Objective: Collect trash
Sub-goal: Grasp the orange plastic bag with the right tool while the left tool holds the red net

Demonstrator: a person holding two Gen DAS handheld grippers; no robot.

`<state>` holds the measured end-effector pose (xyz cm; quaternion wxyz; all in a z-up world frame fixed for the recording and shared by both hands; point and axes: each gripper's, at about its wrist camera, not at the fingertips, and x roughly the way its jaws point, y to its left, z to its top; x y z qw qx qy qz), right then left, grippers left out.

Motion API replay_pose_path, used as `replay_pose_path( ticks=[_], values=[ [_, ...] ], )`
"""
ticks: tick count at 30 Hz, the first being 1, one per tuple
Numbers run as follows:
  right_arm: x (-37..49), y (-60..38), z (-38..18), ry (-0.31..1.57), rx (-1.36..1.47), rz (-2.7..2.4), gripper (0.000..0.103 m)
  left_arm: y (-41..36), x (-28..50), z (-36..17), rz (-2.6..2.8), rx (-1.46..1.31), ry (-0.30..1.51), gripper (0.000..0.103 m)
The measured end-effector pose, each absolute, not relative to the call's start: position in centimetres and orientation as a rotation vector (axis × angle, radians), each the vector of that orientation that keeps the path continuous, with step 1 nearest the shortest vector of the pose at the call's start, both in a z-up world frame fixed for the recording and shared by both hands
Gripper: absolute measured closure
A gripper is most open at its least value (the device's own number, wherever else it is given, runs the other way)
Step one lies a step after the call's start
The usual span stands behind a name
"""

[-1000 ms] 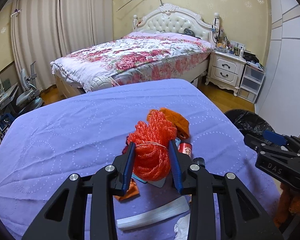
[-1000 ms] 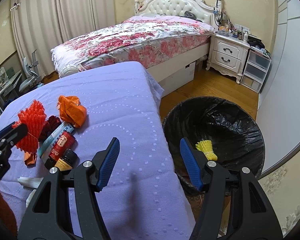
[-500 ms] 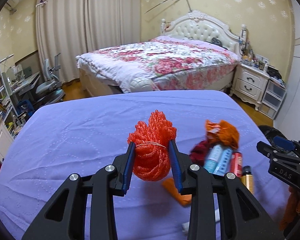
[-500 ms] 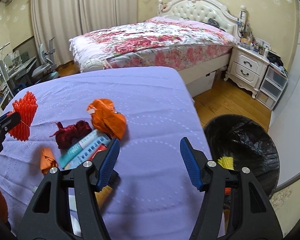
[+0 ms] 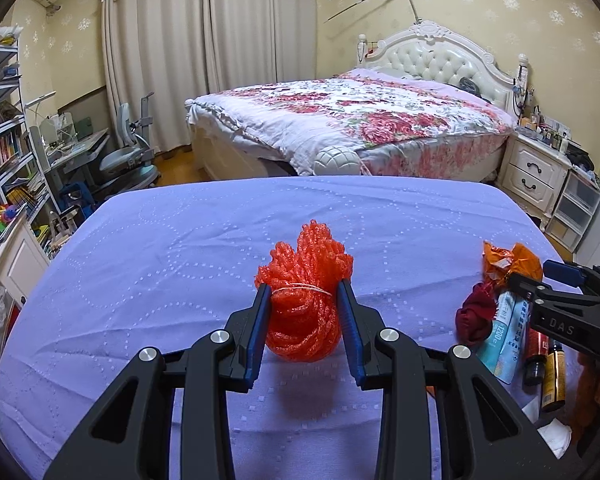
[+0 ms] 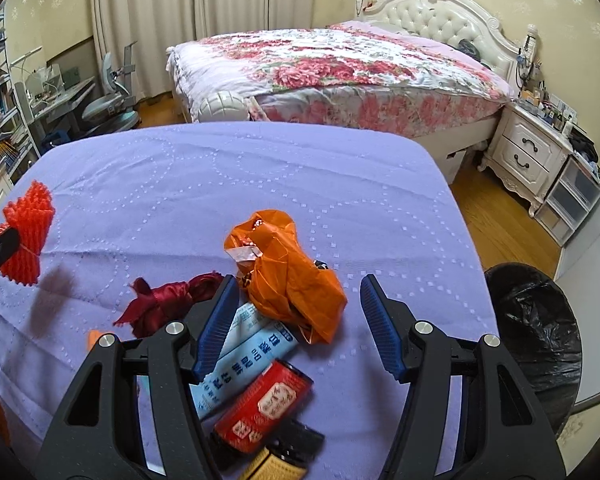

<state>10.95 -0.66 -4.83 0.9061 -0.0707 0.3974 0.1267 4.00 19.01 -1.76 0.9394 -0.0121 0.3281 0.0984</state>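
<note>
Purple tablecloth (image 5: 172, 280); red netting (image 5: 304, 308) between left tongs (image 5: 303, 322).

- Left gripper (image 5: 303, 307) clamped on red foam net (image 5: 302, 300), above purple tabletop (image 5: 180, 256).
- Right gripper (image 5: 540, 276) at right edge, over orange wrapper (image 5: 508, 262), dark red cloth (image 5: 476, 316), blue packets (image 5: 506, 332), small bottles (image 5: 550, 372).

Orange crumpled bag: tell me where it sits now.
In the right wrist view the orange crumpled bag lies mid-table on the purple cloth, beside the dark red ribbon and overlapping the blue tube.
</note>
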Motion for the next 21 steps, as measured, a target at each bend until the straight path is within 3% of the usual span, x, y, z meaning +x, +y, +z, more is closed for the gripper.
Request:
replay_pose_path(
  ticks=[3, 21],
  values=[
    [11.4, -0.7, -5.4, 0.848, -0.133, 0.271, 0.054, 19.0, 4.1, -1.9, 0.199, -0.028, 0.675, 0.069],
    [7.9, -7.4, -2.6, 0.759, -0.049, 0.161, 0.055, 14.2, 3.3, -0.2, 0.084, -0.015, 0.631, 0.069]
  ],
)
